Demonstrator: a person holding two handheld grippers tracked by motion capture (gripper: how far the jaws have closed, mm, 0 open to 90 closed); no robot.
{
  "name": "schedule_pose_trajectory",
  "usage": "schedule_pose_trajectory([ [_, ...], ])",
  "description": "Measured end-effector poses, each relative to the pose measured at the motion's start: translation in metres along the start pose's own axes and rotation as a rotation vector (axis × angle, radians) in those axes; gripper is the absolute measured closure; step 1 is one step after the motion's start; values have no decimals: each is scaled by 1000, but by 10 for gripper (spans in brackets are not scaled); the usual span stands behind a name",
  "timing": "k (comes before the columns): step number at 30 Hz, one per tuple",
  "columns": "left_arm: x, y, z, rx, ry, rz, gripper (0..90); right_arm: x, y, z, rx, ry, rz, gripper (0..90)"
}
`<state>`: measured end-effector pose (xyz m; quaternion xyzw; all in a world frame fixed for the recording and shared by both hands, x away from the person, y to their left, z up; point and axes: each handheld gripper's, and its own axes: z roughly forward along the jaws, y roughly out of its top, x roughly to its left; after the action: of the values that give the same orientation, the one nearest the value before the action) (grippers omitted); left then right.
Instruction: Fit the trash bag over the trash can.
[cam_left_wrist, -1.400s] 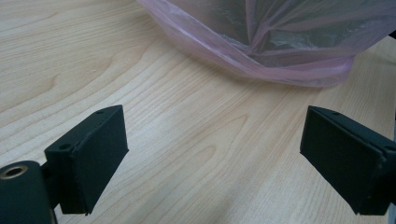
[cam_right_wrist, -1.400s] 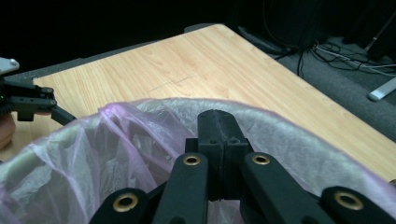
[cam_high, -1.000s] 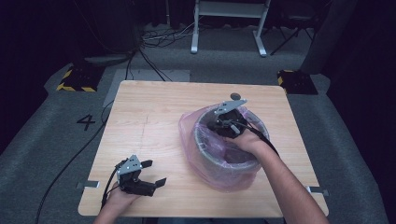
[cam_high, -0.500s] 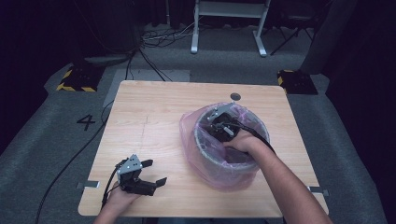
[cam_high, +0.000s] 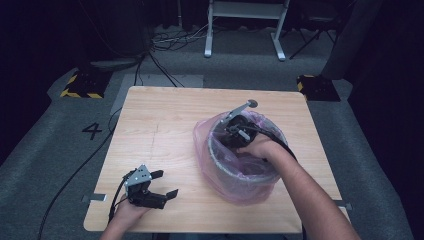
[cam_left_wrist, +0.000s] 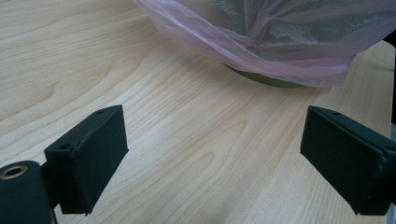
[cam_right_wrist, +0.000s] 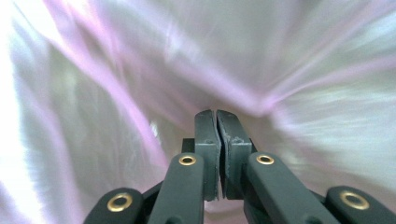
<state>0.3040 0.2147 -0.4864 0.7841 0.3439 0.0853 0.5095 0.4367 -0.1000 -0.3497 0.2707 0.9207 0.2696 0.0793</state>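
Note:
A grey bin (cam_high: 236, 173) lined with a pink plastic bag (cam_high: 206, 142) stands on the right half of the wooden table (cam_high: 165, 120). My right gripper (cam_high: 231, 136) reaches down inside the bin, held by the person's right hand. In the right gripper view its jaws (cam_right_wrist: 216, 114) are shut, and the bag's folds (cam_right_wrist: 140, 70) run together at their tips, so they pinch the liner. My left gripper (cam_high: 164, 184) rests near the table's front left edge. It is open and holds nothing (cam_left_wrist: 212, 126), and it faces the bag's lower edge (cam_left_wrist: 280, 56).
The bag (cam_left_wrist: 261, 32) bulges over the bin's base onto the table. A small round disc (cam_high: 252, 104) lies on the table behind the bin. Cables trail from both grippers. Floor stands and a metal frame are beyond the far edge.
The right gripper dipped deeper into the bin, then came back up a little, with its top plate above the rim again. The left gripper has not moved.

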Motion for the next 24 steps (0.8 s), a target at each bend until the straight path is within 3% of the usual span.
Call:
schedule_pose_trajectory([
  [4,-1,0,1,3,-2,-4,74,8,5,-16,-22,19,-2,871],
  [9,1,-1,1,2,2,-11,74,24,-3,-2,-7,102,-35,873],
  [14,3,-1,0,4,15,-16,72,36,-16,25,111,190,-57,877],
  [16,3,-1,0,-4,11,-19,73,38,-21,33,157,203,-63,875],
  [18,4,0,-1,-5,15,-17,72,38,-21,35,168,199,-58,872],
  [21,3,-1,0,-3,11,-20,73,34,-15,26,137,176,-51,861],
  [24,3,-1,0,1,12,-15,73,23,-6,9,98,115,-38,861],
])
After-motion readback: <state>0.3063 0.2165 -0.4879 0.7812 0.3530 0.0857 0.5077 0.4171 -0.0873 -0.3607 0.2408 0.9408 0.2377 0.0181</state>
